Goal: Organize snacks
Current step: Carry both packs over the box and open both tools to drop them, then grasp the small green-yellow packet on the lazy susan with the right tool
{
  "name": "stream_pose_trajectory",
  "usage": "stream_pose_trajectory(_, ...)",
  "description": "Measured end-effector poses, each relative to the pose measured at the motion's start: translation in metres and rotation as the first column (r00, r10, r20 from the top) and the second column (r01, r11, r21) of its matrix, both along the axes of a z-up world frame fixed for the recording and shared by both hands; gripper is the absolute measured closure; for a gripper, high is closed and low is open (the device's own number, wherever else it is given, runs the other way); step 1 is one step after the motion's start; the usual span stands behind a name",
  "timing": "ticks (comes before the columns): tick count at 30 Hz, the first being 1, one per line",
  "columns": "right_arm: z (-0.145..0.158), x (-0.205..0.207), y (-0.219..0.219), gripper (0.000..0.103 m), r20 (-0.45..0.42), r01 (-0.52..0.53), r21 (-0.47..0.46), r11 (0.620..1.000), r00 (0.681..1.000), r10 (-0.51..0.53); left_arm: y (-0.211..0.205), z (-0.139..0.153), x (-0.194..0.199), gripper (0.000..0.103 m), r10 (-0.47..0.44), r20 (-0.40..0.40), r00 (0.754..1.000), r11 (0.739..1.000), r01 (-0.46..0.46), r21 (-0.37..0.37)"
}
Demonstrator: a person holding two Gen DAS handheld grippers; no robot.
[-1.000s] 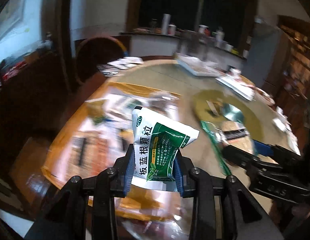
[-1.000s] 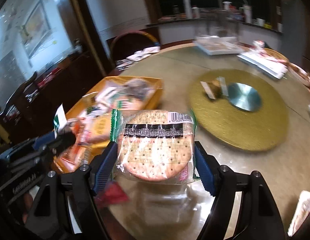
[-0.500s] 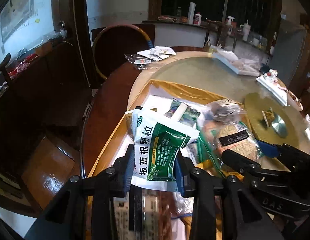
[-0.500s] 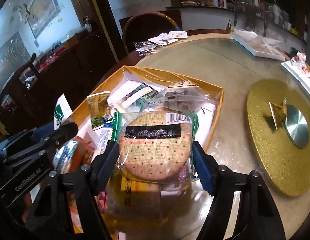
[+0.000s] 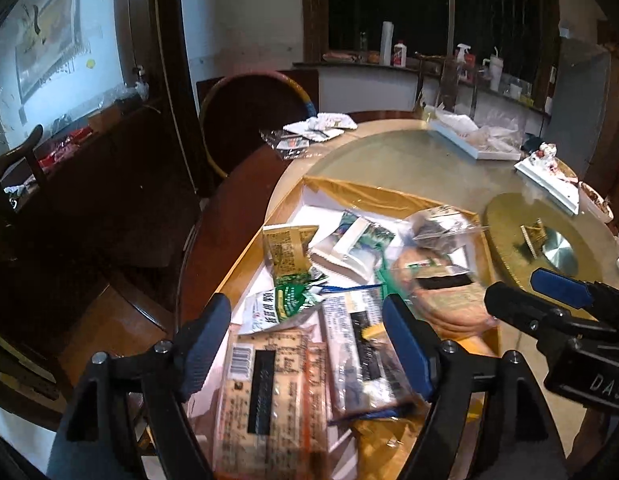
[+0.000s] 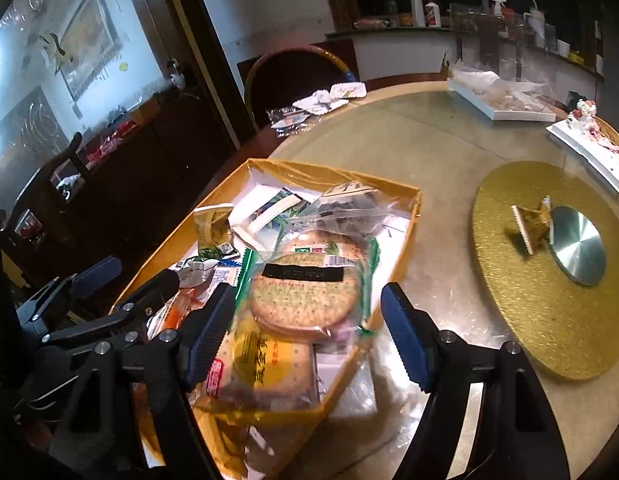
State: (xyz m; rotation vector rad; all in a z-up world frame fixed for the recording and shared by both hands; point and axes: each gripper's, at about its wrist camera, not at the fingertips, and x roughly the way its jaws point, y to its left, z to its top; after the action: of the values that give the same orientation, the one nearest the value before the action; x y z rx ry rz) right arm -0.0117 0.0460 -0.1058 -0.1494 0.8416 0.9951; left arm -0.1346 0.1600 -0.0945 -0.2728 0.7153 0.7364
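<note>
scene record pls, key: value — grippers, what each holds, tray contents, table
left gripper: jaws opening, nothing pressed between them
green-white sachet: lying in the tray among other packets
right gripper: wide open, pads clear of the pack
round cracker pack: resting on the pile in the tray
tray: yellow-walled, holds mixed snack packets
table: round, glass-topped
gold turntable: right of the tray
</note>
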Motion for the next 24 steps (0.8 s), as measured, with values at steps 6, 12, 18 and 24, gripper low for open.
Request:
stream_pose_trajectory(6,0.008,0.010,-0.038,0.025,0.052,0.065,-0.017,0.998,0.997,-0.065,-0.028,0.016,0.004,0.023,-0.054,0.049,0.997,0.998,0.055,-0.021)
stream_pose_trajectory(12,0.005,0.049,-0.096,0.025,0.043,0.187,-0.028,0.982,0.982,-0.186,-0.057,0.018,0.023,0.023,-0.127,0.074,0.989,0.988,0.133,-0.084)
stream_pose_trajectory(18,-0.009,0.131,-0.162,0.025,-0.081,0.347,-0.019,0.938,0.934,-0.347,-0.080,0.018,0.044,0.023,-0.183,0.080,0.980,0.974,0.192,-0.117)
stream_pose_trajectory(24,-0.026,0.194,-0.159,0.025,-0.147,0.383,-0.053,0.922,0.910,-0.387,-0.092,0.016,0.054,0.023,-0.216,0.073,0.974,0.967,0.224,-0.123)
